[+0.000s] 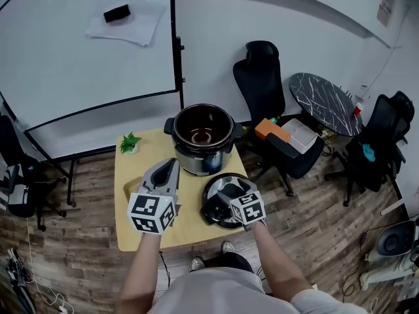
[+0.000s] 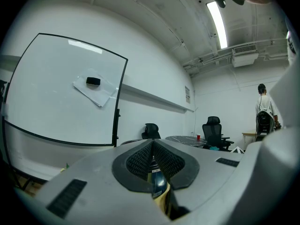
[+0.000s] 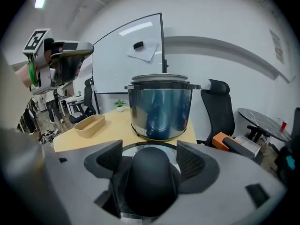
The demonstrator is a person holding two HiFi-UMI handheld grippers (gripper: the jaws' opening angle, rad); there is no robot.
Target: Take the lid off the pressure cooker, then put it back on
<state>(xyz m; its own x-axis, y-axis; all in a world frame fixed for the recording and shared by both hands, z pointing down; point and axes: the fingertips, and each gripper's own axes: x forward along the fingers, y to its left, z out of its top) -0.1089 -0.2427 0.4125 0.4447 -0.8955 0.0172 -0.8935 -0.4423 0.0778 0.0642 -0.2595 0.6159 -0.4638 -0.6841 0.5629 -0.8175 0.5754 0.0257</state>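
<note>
The pressure cooker (image 1: pixel 200 150) stands open at the back of the small wooden table (image 1: pixel 188 205); in the right gripper view the cooker (image 3: pixel 161 108) shows as a shiny steel pot straight ahead. Its lid (image 1: pixel 211 195) lies flat on the table in front of the pot. My right gripper (image 1: pixel 226 198) sits over the lid, its jaws shut on the black knob (image 3: pixel 151 182), one pad on each side. My left gripper (image 1: pixel 171 164) hovers left of the lid, pointing toward the pot; its pads (image 2: pixel 140 161) meet with nothing between them.
A beige shallow tray (image 3: pixel 89 124) lies on the table's left side, and a small green plant (image 1: pixel 129 142) stands at its back left corner. A black office chair (image 1: pixel 268 77) and an orange-topped box (image 1: pixel 273 129) stand to the right. A whiteboard (image 1: pixel 85 51) lines the wall.
</note>
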